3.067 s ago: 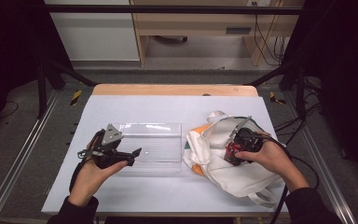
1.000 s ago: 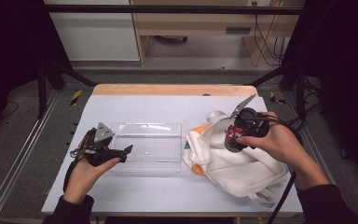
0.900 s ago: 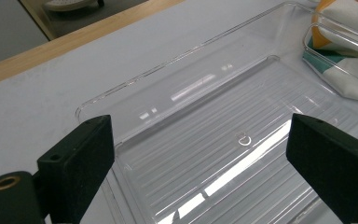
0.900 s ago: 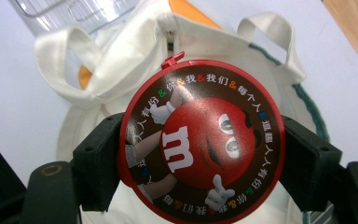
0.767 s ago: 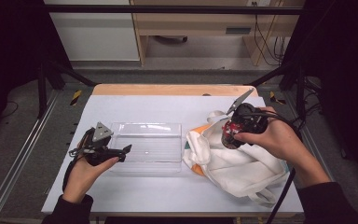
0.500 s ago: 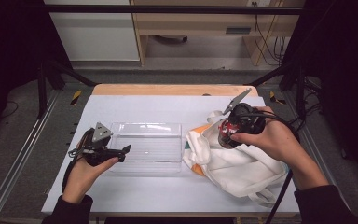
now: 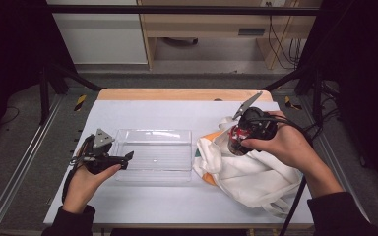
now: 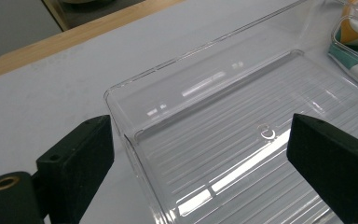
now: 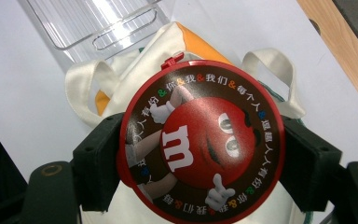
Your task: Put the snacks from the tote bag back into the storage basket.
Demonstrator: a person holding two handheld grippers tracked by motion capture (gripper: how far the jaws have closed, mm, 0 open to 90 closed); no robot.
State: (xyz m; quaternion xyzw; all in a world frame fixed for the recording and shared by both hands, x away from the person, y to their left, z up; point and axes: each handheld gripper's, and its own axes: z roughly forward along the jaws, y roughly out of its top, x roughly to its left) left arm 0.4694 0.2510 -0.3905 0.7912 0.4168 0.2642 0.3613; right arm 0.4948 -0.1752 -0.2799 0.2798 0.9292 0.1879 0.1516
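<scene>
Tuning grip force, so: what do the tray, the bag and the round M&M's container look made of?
Tray: clear rigid plastic, glossy; see-through, ribbed floor, sharp glare.
Bag: off-white woven cloth, matte, probably cotton or canvas; it folds and creases, with webbing handles.
Round container, clamped in the right hand-held gripper: red rim and tab look like plastic; the lid's printed face has a slight sheen. Body hidden.

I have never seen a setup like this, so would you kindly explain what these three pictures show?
A person stands at a white table holding a hand-operated gripper in each hand. One picture looks down from overhead; the other two come from cameras riding on the grippers, looking along their black jaws. The left gripper is open, its jaws straddling the near edge of an empty clear plastic tray. The right gripper is shut on a round red M&M's container, held above a white tote bag.
</scene>
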